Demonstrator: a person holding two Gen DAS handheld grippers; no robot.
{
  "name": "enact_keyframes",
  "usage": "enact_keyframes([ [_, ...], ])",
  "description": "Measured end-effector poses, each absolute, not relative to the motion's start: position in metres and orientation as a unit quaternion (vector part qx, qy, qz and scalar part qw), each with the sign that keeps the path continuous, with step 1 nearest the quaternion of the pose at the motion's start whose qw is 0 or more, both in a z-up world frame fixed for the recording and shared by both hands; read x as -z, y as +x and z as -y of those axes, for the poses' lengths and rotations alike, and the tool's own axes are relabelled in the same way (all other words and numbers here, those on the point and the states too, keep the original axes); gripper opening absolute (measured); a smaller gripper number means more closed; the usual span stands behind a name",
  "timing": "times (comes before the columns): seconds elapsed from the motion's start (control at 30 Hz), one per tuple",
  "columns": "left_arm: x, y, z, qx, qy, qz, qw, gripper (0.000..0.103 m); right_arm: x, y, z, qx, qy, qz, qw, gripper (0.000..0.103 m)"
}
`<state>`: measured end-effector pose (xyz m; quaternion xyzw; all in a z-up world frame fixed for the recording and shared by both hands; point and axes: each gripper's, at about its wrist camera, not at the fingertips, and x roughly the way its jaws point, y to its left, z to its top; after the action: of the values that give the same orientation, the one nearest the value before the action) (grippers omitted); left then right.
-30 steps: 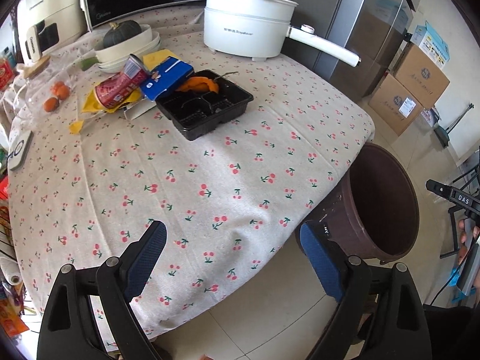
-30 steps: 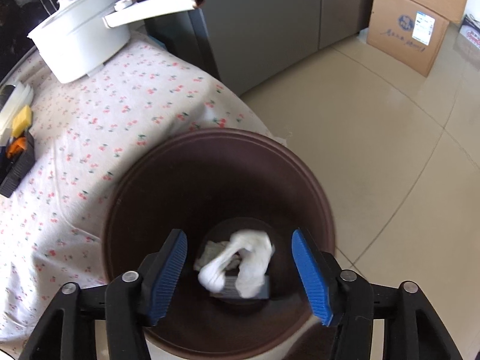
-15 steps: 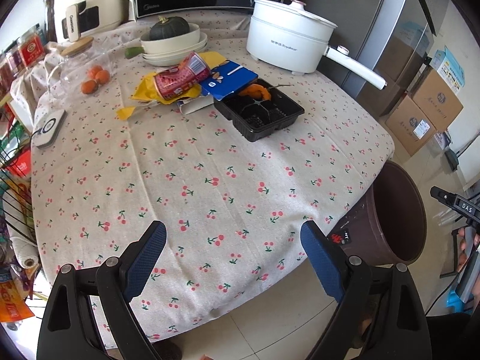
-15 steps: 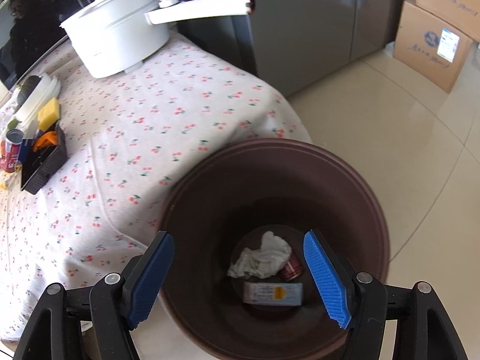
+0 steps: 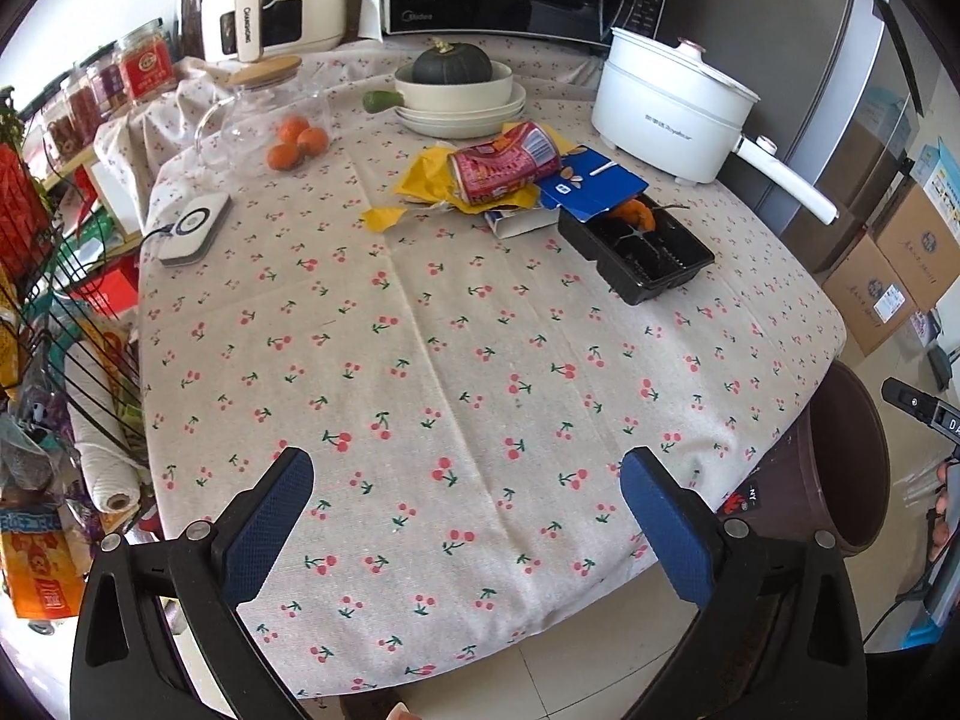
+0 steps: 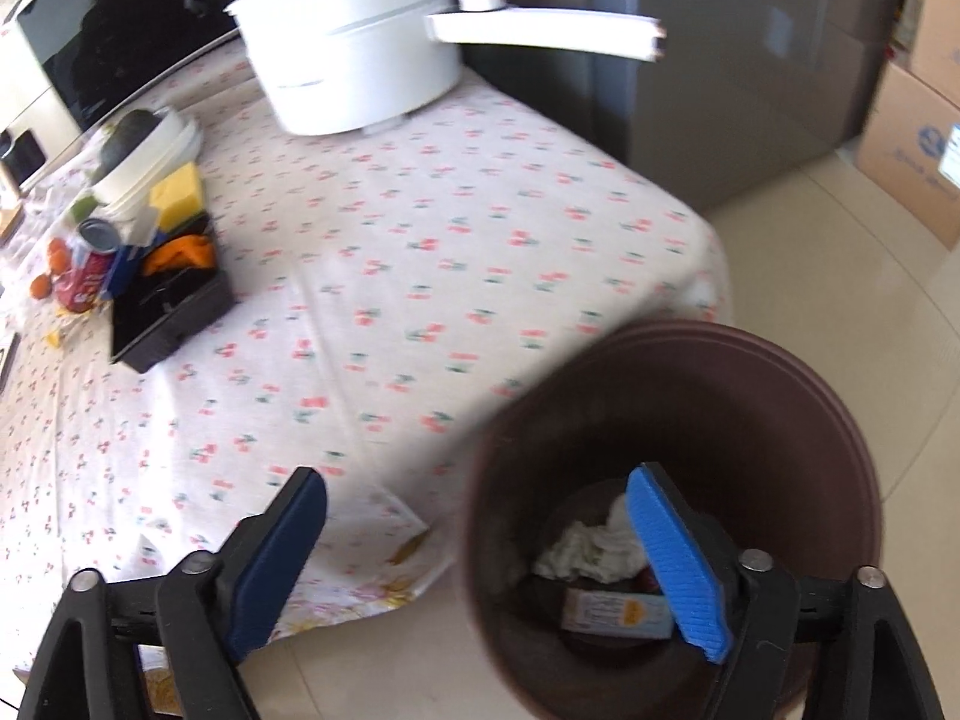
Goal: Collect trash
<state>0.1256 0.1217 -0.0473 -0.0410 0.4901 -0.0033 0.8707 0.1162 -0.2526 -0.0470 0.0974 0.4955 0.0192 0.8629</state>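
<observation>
Left gripper [image 5: 465,516]: jaws spread wide, nothing between them, hanging over the near edge of the table [image 5: 456,360].
Right gripper [image 6: 477,552]: jaws spread wide and empty, one blue pad over the bin [image 6: 840,420], the other over the tablecloth edge.
Bin: brown, round, on the floor just beside the table corner; inside lie a crumpled white tissue [image 6: 585,552], a flat printed packet [image 6: 612,612] and something reddish, mostly hidden.
Black tray [image 5: 639,246]: on the table's far side, compartments mostly bare, orange peel [image 5: 633,213] at its far end.
Trash pile: red can [image 5: 507,162] lying on yellow wrappers [image 5: 432,177], blue carton [image 5: 591,186] touching the tray's far end.
White bowl [image 5: 456,93]: holds a dark green squash [image 5: 450,63].
White pot [image 5: 666,105]: lid on, behind the tray.
</observation>
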Motion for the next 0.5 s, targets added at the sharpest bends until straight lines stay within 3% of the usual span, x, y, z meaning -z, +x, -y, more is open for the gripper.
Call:
enact_keyframes([
  [0.5, 0.054, 0.123, -0.203, -0.065, -0.104, -0.494, 0.861, 0.103, 0.056, 0.146, 0.143, -0.082, 0.052, -0.500, 0.861, 0.093],
])
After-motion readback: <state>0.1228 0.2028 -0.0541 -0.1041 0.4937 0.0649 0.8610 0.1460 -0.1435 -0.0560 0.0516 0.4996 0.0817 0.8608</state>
